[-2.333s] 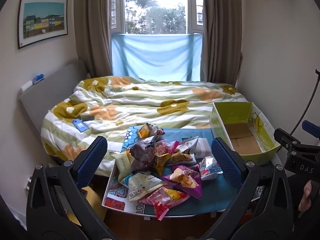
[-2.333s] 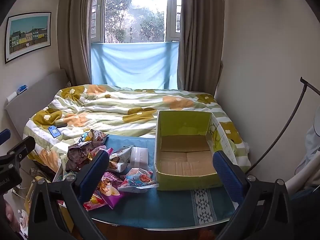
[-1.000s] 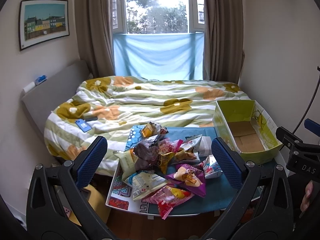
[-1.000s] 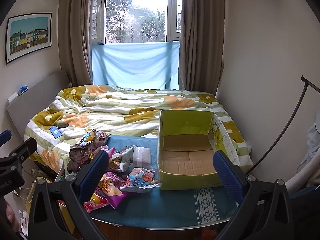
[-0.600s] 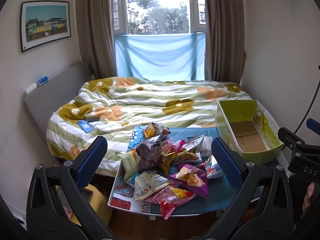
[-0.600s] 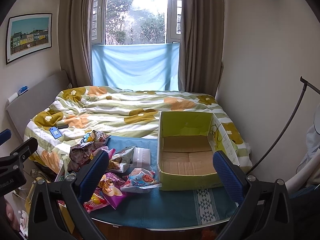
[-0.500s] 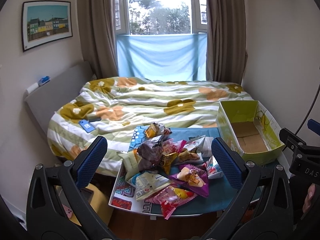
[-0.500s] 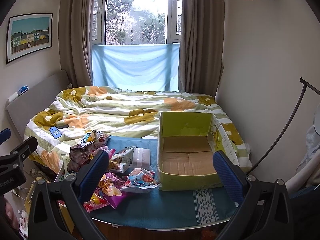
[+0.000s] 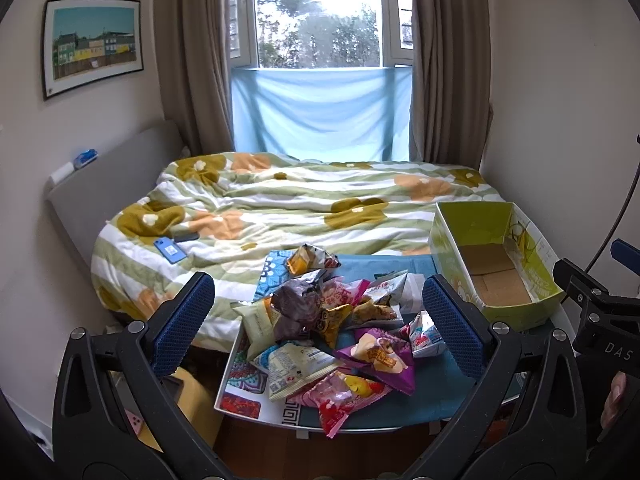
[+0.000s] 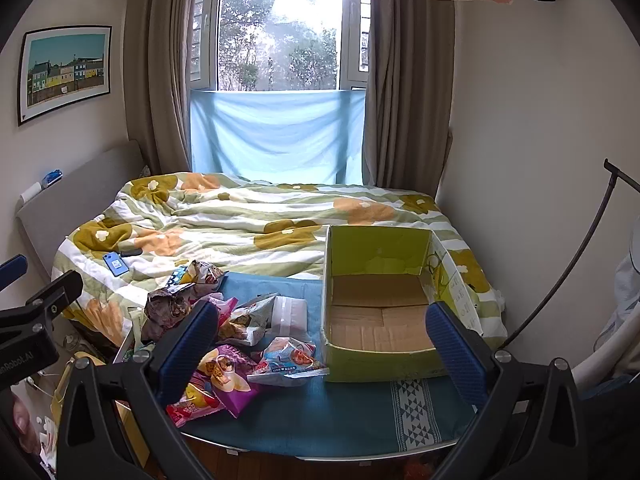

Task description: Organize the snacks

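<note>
A heap of snack packets (image 9: 320,320) lies on the left part of a small table covered with a blue cloth (image 10: 320,412); a purple packet (image 9: 380,356), a pink one (image 9: 344,392) and a pale one (image 9: 296,364) sit nearest me. An empty green cardboard box (image 10: 380,320) stands on the table's right side, also in the left wrist view as the box (image 9: 496,276). My left gripper (image 9: 318,324) hovers open above and in front of the heap. My right gripper (image 10: 320,344) hangs open in front of the box, holding nothing.
A bed with a flowered quilt (image 9: 304,208) lies right behind the table, with a blue phone (image 9: 170,250) on it. Walls close in on both sides. A black bent rod (image 10: 568,264) stands at the right. A yellow object (image 9: 192,400) sits on the floor left of the table.
Both views have shifted slightly; the left gripper drifted a little left and back, so the heap sits further right in its view. Both grippers stay open.
</note>
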The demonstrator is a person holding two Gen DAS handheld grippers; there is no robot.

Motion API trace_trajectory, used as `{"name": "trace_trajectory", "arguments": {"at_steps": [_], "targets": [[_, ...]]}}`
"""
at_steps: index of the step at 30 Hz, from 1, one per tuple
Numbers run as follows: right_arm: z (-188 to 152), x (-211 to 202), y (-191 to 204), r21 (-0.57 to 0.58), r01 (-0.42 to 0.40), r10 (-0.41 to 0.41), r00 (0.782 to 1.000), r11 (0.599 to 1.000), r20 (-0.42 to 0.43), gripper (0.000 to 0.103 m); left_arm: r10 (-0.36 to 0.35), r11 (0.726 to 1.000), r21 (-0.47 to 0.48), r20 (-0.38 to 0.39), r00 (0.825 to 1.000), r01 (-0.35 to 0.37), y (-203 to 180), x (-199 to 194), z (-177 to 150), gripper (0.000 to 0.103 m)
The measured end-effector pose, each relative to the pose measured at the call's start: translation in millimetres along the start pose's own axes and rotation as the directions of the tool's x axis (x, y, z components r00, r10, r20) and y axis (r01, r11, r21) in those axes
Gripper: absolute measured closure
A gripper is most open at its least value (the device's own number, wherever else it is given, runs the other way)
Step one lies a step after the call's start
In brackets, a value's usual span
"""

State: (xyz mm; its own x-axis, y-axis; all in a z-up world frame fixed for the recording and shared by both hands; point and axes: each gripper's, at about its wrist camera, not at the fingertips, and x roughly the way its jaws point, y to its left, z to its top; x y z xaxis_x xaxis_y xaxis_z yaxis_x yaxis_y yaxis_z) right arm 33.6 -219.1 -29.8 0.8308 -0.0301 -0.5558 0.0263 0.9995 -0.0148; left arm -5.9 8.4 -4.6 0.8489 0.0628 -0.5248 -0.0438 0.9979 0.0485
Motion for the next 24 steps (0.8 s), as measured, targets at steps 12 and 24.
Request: {"name": "trace_trajectory", "arguments": {"at_steps": [12, 24], "targets": [[-0.2, 0.9, 0.8, -0.002, 0.009, -0.009, 1.0, 1.0, 0.0, 0.0, -0.002, 1.0, 0.001, -0.005, 1.0, 0.002, 2.5, 1.9, -1.3, 0.0], [3.7, 6.2, 0.7, -0.006, -0.033, 0.032, 0.999, 0.999, -0.037, 0.0, -0.006, 0.998, -0.061, -0.093, 0.996, 0.0, 21.6, 15.0, -6.2, 0.0]]}}
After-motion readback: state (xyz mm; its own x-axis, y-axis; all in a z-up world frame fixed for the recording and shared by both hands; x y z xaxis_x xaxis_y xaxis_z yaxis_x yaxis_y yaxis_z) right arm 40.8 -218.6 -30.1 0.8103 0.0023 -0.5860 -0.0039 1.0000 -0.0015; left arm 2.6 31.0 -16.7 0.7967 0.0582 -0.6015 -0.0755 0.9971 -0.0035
